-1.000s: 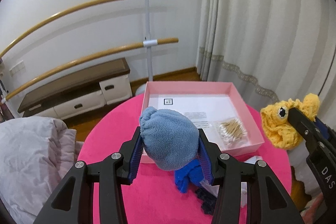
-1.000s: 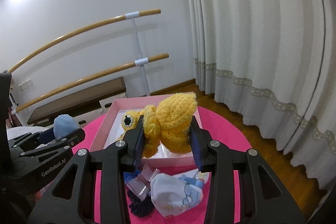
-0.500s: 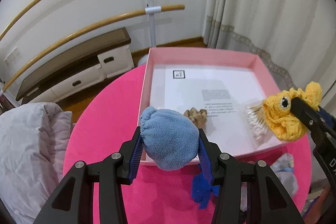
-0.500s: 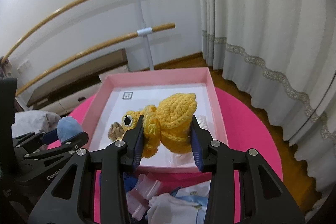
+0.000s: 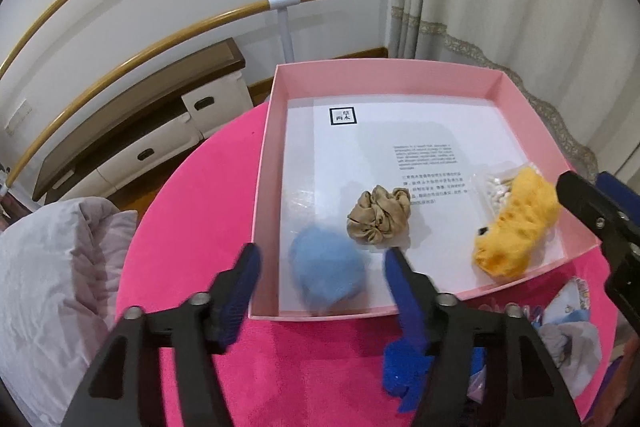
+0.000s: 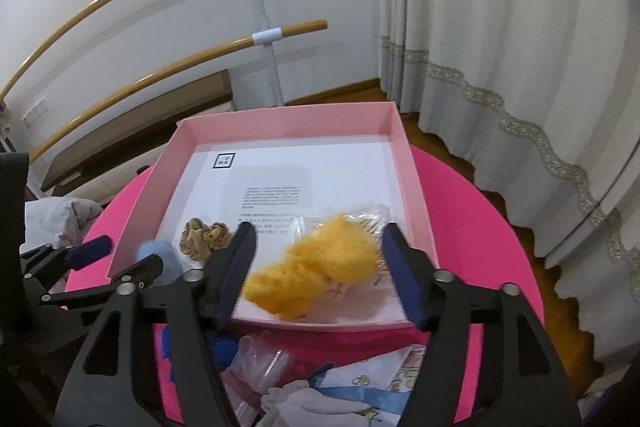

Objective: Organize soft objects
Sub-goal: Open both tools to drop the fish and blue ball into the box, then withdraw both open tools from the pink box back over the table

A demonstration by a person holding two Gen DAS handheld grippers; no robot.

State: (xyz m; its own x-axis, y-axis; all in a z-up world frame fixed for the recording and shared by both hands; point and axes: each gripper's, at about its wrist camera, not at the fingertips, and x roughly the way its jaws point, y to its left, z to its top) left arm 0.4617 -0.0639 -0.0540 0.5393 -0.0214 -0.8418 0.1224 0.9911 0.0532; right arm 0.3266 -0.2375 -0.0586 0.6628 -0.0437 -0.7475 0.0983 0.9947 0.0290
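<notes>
- The blue ball (image 5: pixel 326 273) and yellow knitted toy (image 6: pixel 320 273) lie in the pink box (image 5: pixel 269 163), where we gather soft things.
- Our left gripper (image 5: pixel 320 267) and right gripper (image 6: pixel 316 267) have just been opening; both stand spread, each toy loose between.
- Beige scrunchie (image 5: pixel 378 217) sits between them.

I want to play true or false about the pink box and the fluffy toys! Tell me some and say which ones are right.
1. The blue fluffy ball lies inside the pink box. True.
2. The yellow knitted toy is squeezed tight by the right gripper. False: the jaws stand apart from it.
3. A beige scrunchie lies in the box. True.
4. The left gripper is shut. False: it is open.
5. The tablecloth is green. False: it is bright pink.
</notes>
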